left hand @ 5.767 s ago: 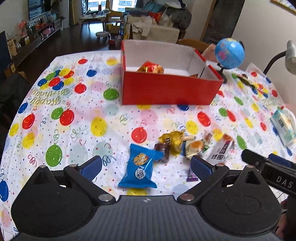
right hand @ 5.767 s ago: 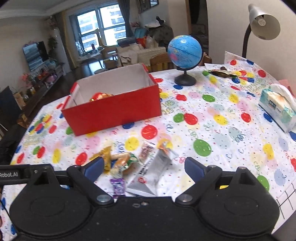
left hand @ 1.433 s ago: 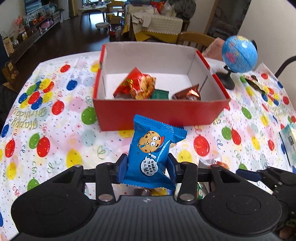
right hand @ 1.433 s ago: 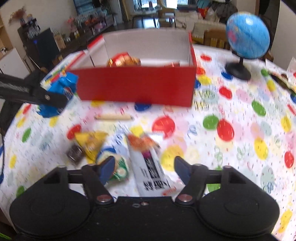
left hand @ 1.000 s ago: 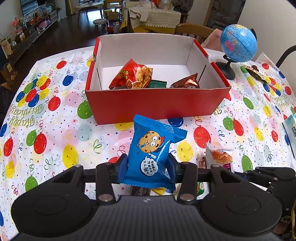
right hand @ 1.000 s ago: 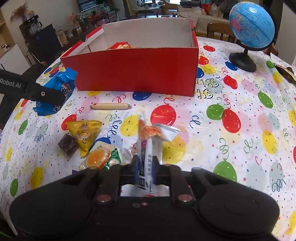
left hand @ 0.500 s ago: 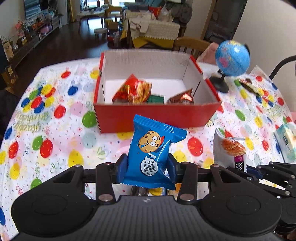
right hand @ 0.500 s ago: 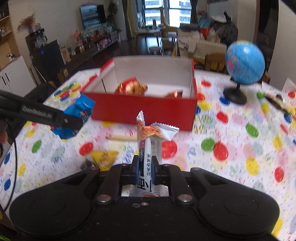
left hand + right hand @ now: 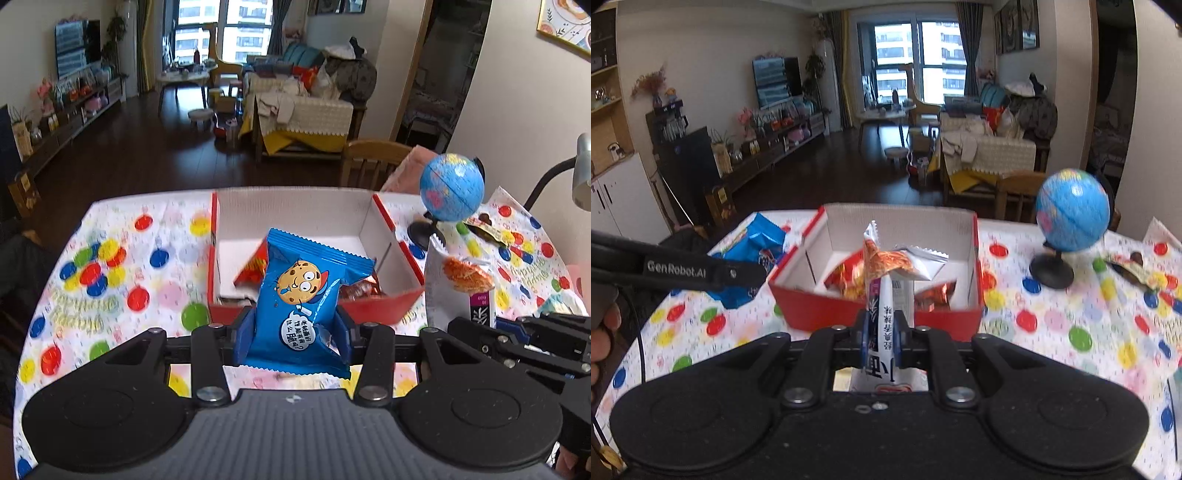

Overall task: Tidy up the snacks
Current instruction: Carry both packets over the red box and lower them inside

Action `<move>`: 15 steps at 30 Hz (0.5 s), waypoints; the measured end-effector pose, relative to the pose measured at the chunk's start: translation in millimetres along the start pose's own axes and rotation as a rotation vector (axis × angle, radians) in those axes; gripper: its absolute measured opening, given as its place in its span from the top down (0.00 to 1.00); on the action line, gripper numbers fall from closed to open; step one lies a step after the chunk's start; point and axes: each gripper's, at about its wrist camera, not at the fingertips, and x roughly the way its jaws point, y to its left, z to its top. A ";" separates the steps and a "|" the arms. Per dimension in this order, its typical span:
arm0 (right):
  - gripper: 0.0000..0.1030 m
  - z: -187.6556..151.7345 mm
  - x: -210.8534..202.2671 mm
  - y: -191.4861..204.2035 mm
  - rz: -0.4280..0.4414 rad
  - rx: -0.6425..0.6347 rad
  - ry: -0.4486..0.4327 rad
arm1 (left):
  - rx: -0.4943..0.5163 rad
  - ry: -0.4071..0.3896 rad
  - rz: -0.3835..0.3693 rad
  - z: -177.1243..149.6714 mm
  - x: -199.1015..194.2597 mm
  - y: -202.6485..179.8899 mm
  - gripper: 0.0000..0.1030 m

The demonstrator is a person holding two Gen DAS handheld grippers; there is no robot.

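We see the left gripper (image 9: 295, 334) pinching a blue cookie pack (image 9: 301, 301) upright, just short of the red box (image 9: 384, 310). Our right gripper (image 9: 883, 334) clamps a white packet (image 9: 886, 295), also near the box's front wall.

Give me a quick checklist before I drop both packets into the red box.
1. Left hand-held gripper shut on the blue cookie packet: ok.
2. Right hand-held gripper shut on the white snack packet: ok.
3. Red box open, with bare floor showing beside the snacks inside: ok.
4. Packets past the box's near wall and over the opening: cannot tell; both views look across the wall from the near side.
5. The two hand-held grippers apart from each other: ok; they are side by side with a gap.
6. Globe out of the drop path: ok; it stands to the right of the box.
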 end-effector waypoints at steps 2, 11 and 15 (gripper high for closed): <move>0.90 8.7 4.9 -2.0 -0.003 0.004 -0.013 | 0.009 -0.007 0.004 7.6 2.7 0.1 0.57; 0.90 49.5 45.7 -15.8 -0.018 0.010 -0.032 | 0.017 0.010 0.054 45.4 41.3 4.8 0.57; 0.89 60.5 72.7 -24.7 -0.019 0.017 -0.020 | 0.019 0.036 0.080 56.1 67.0 7.3 0.57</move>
